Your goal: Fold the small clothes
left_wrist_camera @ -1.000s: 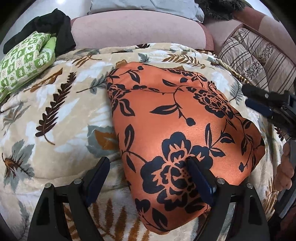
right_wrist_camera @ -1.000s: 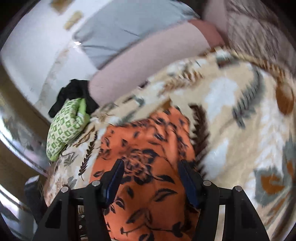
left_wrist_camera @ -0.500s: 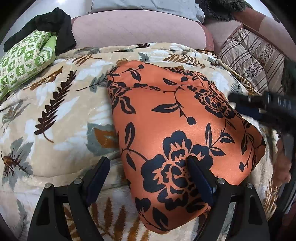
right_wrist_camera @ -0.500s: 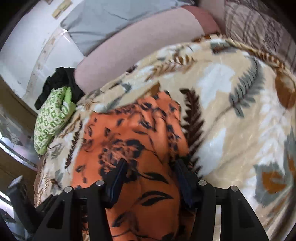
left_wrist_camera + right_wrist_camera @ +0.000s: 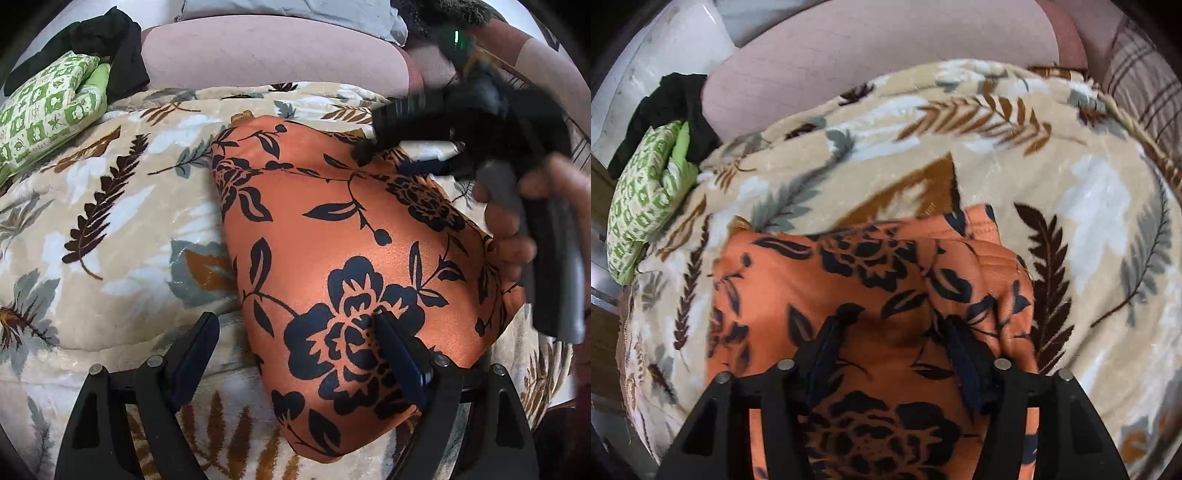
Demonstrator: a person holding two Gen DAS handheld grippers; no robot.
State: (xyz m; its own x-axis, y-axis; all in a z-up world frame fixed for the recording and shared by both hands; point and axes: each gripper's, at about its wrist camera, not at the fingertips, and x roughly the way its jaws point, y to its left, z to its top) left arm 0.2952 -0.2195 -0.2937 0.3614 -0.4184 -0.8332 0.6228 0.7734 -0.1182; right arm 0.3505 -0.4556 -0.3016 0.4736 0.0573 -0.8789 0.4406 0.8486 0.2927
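Observation:
An orange garment with black flowers (image 5: 332,236) lies folded on a beige leaf-print blanket (image 5: 110,229). My left gripper (image 5: 295,343) is open at the garment's near edge, its right finger (image 5: 399,354) resting on the cloth. My right gripper (image 5: 897,343) is open low over the garment (image 5: 849,288), near its far bunched edge. In the left wrist view the right gripper (image 5: 424,140) is blurred, over the garment's far right corner, with the hand behind it.
A green-and-white patterned cloth bundle (image 5: 44,118) and a black garment (image 5: 107,40) lie at the far left. A pink sofa cushion (image 5: 273,55) runs along the back. A striped cushion (image 5: 1137,74) sits at the right.
My right gripper has moved forward and left across the garment toward its far edge. The left gripper has stayed in place.

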